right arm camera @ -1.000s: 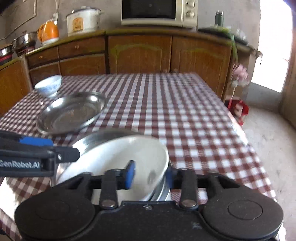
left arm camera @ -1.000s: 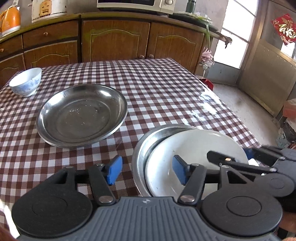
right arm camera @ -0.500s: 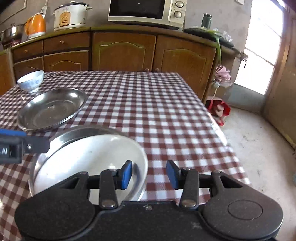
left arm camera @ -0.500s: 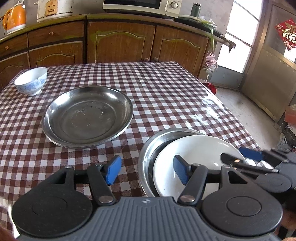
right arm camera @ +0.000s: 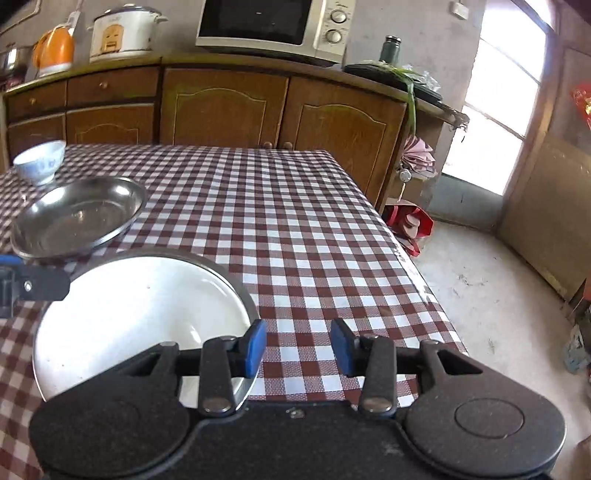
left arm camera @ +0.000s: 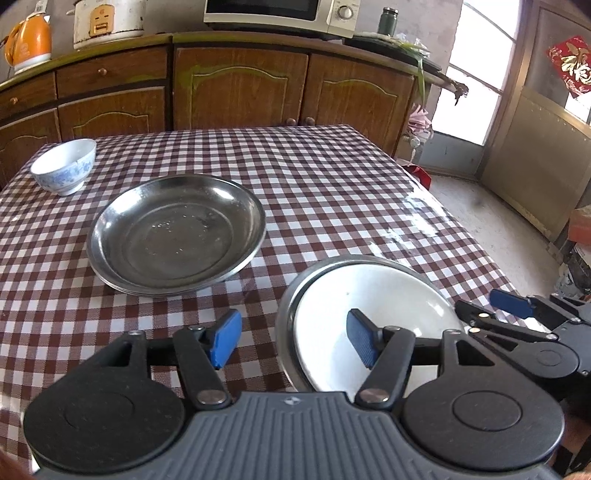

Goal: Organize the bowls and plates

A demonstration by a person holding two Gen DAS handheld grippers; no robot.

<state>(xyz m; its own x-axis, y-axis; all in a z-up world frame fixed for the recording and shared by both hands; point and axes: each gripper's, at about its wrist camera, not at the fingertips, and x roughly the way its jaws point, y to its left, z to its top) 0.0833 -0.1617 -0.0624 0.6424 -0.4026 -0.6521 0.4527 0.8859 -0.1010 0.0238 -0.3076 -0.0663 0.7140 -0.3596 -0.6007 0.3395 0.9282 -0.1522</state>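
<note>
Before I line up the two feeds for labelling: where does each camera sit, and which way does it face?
Left wrist: behind the open, empty left gripper, angled down across the checked table at the steel dish; the right gripper shows at right.
Right wrist: behind the right gripper, jaws closing on nothing, facing the cabinets; the left gripper's tip shows at left.
Shared: white plate, blue-patterned bowl, microwave.
</note>
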